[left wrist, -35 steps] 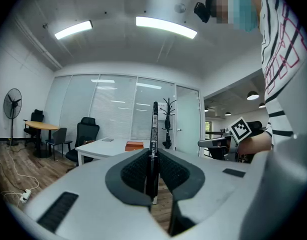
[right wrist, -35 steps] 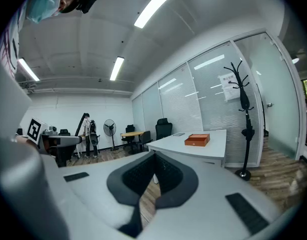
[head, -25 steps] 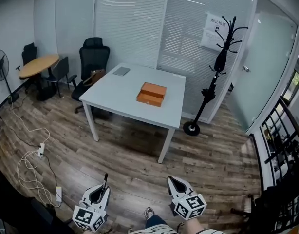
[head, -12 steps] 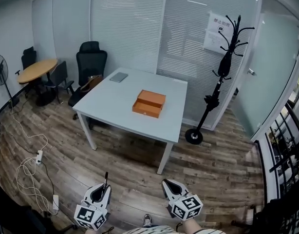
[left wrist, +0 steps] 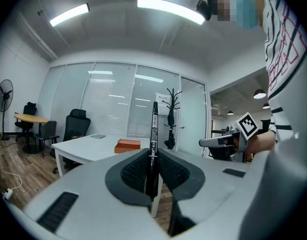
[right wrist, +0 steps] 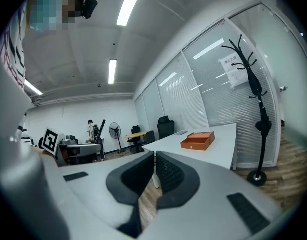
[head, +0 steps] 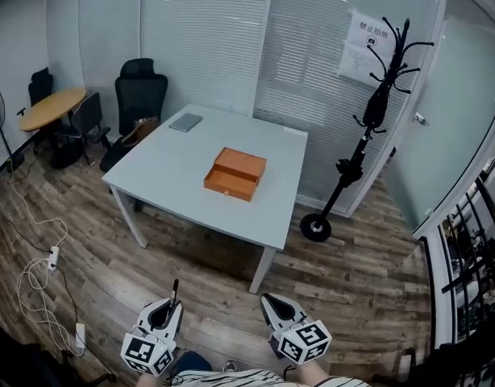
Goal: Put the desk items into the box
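**Left:** 1 left gripper [head: 167,314] is clenching 1 black pen [head: 174,291], which is standing upright between its jaws. The print on the pen's white label is too small to read.

**Centre:** 1 orange box [head: 235,173] is lying on 1 white table [head: 175,176], ahead of and well apart from both grippers. 1 flat grey item [head: 185,122] is lying near the table's far edge.

**Right:** 1 right gripper [head: 278,303] is holding its jaws together on nothing. 1 wall notice [head: 368,43] is hanging beside the top of 1 coat stand [head: 375,111], and its characters are not legible.
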`<state>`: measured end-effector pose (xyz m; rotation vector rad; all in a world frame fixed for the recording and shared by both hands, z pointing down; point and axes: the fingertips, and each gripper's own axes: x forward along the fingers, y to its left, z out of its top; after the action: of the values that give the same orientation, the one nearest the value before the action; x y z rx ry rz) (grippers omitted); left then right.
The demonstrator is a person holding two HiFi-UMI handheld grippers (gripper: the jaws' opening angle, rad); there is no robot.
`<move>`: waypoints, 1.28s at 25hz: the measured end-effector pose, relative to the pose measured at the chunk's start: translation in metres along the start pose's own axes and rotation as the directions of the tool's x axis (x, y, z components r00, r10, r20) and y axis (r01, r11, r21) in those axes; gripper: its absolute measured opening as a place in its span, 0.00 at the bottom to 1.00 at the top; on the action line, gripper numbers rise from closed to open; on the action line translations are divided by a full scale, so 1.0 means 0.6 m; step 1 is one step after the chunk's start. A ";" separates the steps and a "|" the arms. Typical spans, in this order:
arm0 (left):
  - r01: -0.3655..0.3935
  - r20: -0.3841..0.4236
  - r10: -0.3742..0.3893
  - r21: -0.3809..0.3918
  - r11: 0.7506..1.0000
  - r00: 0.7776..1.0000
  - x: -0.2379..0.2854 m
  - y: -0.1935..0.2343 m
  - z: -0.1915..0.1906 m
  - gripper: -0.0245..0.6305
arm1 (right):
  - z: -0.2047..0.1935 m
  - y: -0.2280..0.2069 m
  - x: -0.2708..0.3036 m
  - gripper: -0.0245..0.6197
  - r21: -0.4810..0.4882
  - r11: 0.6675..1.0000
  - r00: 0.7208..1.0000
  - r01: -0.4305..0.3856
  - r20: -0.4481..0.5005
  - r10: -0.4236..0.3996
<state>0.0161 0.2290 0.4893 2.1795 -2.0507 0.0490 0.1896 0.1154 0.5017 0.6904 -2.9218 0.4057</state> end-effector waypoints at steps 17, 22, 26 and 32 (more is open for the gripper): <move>0.164 -0.035 -0.165 -0.015 0.986 0.986 0.271 0.247 0.033 0.14 | 0.060 -0.108 0.280 0.08 0.038 0.983 0.983 0.179 0.030 -0.180; 0.253 -0.040 -0.252 0.015 0.967 0.967 0.359 0.335 0.062 0.14 | 0.092 -0.125 0.389 0.08 0.047 0.970 0.969 0.238 0.054 -0.240; 0.323 -0.059 -0.321 0.021 0.946 0.945 0.413 0.387 0.068 0.14 | 0.107 -0.136 0.456 0.08 0.058 0.955 0.954 0.289 0.070 -0.293; 0.387 -0.079 -0.385 0.017 0.922 0.920 0.476 0.444 0.065 0.14 | 0.125 -0.167 0.520 0.08 0.054 0.931 0.927 0.362 0.087 -0.365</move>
<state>-0.2330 -0.0733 0.5095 2.5174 -1.5562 0.1175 -0.0463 -0.1244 0.5059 1.2612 -2.7850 0.3944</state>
